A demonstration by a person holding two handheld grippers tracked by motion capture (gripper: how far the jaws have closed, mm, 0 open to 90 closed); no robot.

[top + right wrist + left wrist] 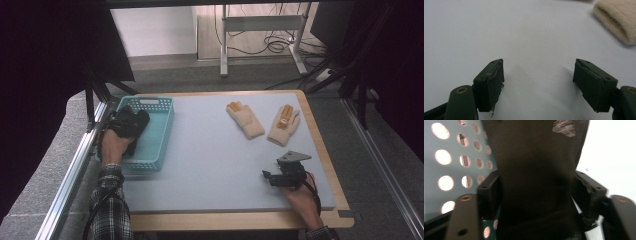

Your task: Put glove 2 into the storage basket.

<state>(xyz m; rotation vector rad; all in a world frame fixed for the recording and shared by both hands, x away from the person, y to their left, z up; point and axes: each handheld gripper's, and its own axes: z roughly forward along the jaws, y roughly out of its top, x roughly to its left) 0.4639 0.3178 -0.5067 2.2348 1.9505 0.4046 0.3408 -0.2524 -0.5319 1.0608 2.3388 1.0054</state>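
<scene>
A light-blue perforated basket (pixel 161 134) stands at the mat's left side, and my left gripper (pixel 129 129) reaches down into it. In the left gripper view a dark cloth item (pixel 534 165) with a pale print lies between the jaws of that gripper (pixel 536 195); the jaws stand wide and the pads do not squeeze it. The basket wall (pixel 451 165) is just behind. Two beige gloves (pixel 246 120) (pixel 283 125) with orange fingertips lie at the mat's far right. My right gripper (pixel 268 176) (pixel 539 82) rests open and empty low over the mat, a glove cuff (pixel 616 20) ahead of it.
A pale blue mat (pixel 210 155) covers the wooden table (pixel 240 220). A metal rail (pixel 75 165) runs along the left edge. Beyond the table stand a desk frame (pixel 260 30) and loose cables on the floor.
</scene>
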